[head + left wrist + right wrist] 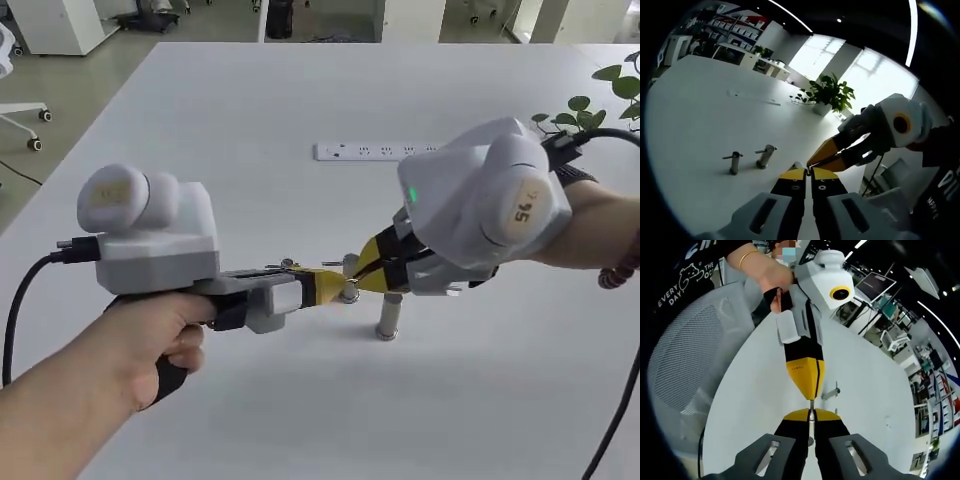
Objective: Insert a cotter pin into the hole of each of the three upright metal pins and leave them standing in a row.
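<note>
Left hand-held gripper (807, 174) and right hand-held gripper (811, 416) are sitting tip to tip, both pinching shut on what looks like a thin cotter pin (811, 405). Bare-looking upright metal pin (388, 318) is standing just below the right one's tips, axis vertical. Off the left one's far side, a pinned pin (765, 156) and its neighbour (733, 162) are standing on the tabletop (700, 110).

Straight ahead of my left claw (808, 173): blocked. My right claw (811, 416) stands nose to nose with it, tips touching or nearly so, and I find no passage between them.

Ahead and left of the left claw: first metal pin (765, 156) and second metal pin (733, 162), both upright and just beside each other, with a narrow gap between. Beyond them the table (695, 130) lies open as far as the power strip (375, 151) and the plant (830, 95).

Close under the right claw: third metal pin (388, 318), barring descent. Left of the right claw, off the table edge: mesh chair (685, 370).
</note>
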Demonstrator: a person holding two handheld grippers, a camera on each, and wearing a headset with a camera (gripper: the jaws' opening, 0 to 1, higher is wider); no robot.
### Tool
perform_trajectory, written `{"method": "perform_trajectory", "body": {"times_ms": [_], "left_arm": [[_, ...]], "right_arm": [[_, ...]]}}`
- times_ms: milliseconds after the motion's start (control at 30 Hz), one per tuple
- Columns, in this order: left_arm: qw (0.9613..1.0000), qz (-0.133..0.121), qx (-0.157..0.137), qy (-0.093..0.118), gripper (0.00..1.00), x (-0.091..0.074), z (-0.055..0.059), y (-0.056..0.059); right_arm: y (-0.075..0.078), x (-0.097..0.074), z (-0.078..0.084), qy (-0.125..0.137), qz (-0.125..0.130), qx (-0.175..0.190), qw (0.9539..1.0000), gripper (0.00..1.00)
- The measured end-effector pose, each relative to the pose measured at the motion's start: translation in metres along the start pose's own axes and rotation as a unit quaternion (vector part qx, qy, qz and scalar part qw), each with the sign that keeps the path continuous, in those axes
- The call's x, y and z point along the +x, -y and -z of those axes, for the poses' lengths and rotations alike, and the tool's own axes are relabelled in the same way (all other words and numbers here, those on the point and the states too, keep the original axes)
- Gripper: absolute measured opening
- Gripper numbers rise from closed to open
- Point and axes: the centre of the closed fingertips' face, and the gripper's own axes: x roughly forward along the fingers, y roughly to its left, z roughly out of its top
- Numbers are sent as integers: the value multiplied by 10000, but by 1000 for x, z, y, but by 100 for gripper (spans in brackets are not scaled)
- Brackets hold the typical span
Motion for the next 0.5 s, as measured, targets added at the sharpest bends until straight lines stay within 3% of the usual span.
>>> {"method": "perform_trajectory", "body": {"times_ms": [200,333,400,500], "left_arm": [[9991,-4,414,-80,0,0,3,1],[9979,-27,633,-154,0,-1,5,0],[9969,-37,755,-202,0,-2,7,-1],[9943,6,1049,-206,0,-5,9,-1]], "right_arm": [[-3,1,1,57,-66,172,9998,0],[-5,1,0,199,-168,481,9985,0],[-4,-1,1,260,-153,708,9970,2],[-5,-3,2,502,-342,1227,9906,4]]}}
